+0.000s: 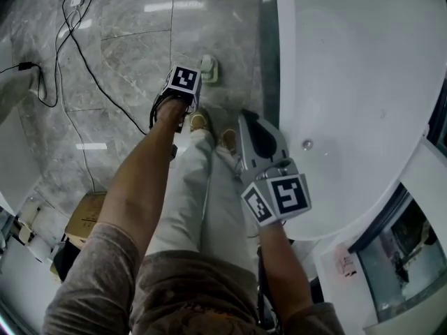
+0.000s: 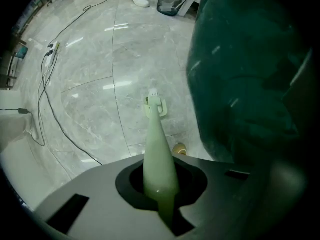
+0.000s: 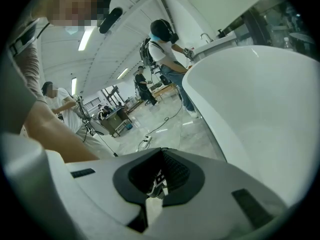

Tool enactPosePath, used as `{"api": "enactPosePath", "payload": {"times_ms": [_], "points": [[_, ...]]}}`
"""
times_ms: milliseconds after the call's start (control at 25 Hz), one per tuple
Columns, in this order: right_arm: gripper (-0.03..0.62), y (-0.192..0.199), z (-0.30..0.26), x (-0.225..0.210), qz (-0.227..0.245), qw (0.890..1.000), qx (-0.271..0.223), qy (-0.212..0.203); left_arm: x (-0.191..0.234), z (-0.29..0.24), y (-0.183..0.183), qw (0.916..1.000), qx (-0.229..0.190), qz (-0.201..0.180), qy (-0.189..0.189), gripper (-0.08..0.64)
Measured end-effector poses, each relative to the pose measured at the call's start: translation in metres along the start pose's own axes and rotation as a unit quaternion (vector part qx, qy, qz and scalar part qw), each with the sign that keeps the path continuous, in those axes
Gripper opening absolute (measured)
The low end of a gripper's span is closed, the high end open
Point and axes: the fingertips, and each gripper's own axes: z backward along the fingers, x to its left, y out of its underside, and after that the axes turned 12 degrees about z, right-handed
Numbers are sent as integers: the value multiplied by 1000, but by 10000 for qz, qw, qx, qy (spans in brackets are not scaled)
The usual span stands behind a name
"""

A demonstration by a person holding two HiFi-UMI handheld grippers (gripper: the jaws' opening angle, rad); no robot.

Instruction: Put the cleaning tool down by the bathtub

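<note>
Well, far to my left black cables (image 1: pixel 56 75) are trailing over the grey marble floor (image 1: pixel 126 68). My left gripper (image 2: pixel 161 186) is pointing steeply down at that floor, and its jaws are squeezing almost fully together on the thin end of the pale green cleaning tool (image 2: pixel 157 139). The handle is running straight out from between the jaws, thickening just past them and then tapering toward the tool's head (image 1: pixel 209 68). The head is sitting low at the floor, close by the foot of the bathtub (image 1: pixel 349 82); whether it is touching the floor I cannot tell. Just right of the handle, the toe of my shoe (image 2: pixel 179 148) is peeking out beside the jaws. Further right, my right gripper (image 3: pixel 159 181) is hanging above my trouser legs (image 1: pixel 188 201) next to the tub's rim, well apart from the tool. Its jaws are resting together with nothing gripped between them. Farthest right, the white tub is curving away, and in the right gripper view other people (image 3: pixel 165 49) are standing in the room beyond it.
</note>
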Motion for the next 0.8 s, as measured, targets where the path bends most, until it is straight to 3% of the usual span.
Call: {"api": "enactPosePath", "payload": {"times_ms": [800], "points": [[0, 5, -1, 2, -192, 9998, -55, -2, 20, -12, 10, 9959, 586, -343, -599, 9]]}}
